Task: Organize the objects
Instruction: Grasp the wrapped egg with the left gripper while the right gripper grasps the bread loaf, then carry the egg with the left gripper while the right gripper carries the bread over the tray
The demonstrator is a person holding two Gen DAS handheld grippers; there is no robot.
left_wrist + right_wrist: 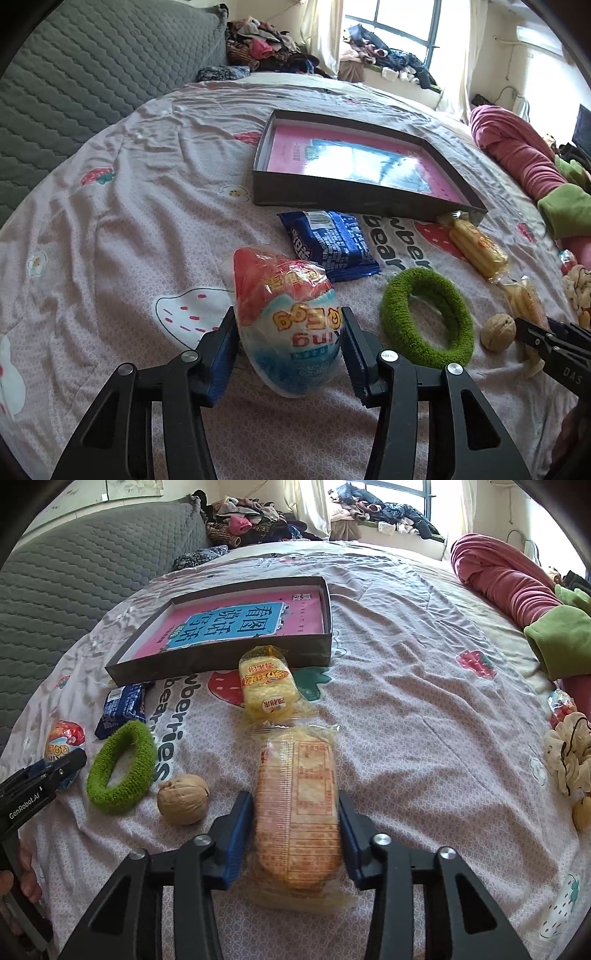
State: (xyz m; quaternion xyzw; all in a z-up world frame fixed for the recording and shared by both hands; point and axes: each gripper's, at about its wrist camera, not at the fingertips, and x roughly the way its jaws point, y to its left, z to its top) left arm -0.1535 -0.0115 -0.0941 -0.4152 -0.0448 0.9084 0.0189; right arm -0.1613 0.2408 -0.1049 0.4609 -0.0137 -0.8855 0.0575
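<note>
While both hands rest low over the bed, everything on the strawberry-print sheet (406, 635) lies within easy reach. Farthest left sits a toy egg in clear wrap (286, 325), red on top and blue-white below, and the left gripper (288, 350) has its two blue pads against the egg's sides, the jaws standing about half apart with the egg between them. Just beyond the egg lies a blue snack packet (328, 243), flat on the sheet. Behind that is a shallow dark box (221, 661) with a pink book (236, 624) lying inside it. Moving right, a fuzzy green hair ring (120, 768) lies near the packet, and a walnut (183, 799) sits just beside the ring. Next comes a yellow cake packet (267, 685), its far end touching the front wall of the box. In line with it, nearer to me, lies a long cracker packet (299, 808), and the right gripper (295, 834) has closed narrowly on it, a blue pad (236, 834) pressed to each long side. Well off to the right, a cream scrunchie (569, 760) rests near the bed's edge, with a rolled pink blanket (506, 579) behind it.
</note>
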